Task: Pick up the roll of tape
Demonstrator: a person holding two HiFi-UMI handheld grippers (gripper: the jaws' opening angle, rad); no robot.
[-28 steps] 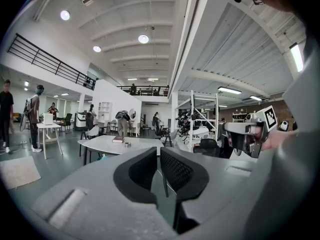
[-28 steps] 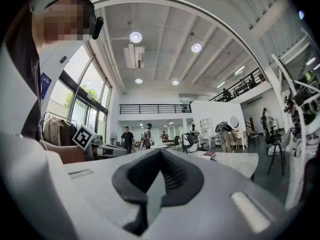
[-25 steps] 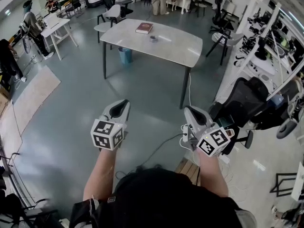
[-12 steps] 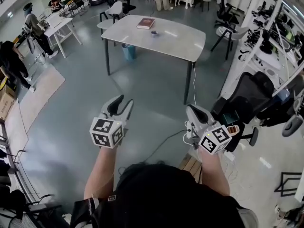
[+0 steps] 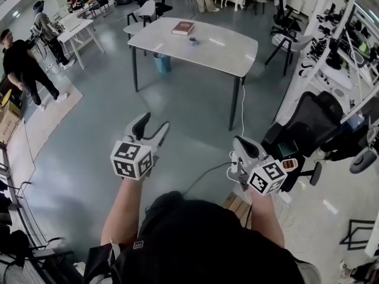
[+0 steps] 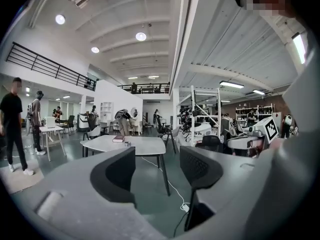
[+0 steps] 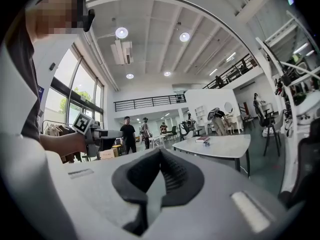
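Your left tongs [image 5: 153, 123] have just been opening, still empty, to be ready for the tape roll [image 5: 193, 41] on the far desk [image 5: 228, 55]; your right tongs [image 5: 241, 142] are clenched on nothing.

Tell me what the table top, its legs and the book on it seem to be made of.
The table top: pale and glossy, with bright streaks of lamp glare; stone or laminate, can't tell which. The legs: thin, dark; probably painted metal. The book: dark red cover, likely card or cloth; too small to be sure.
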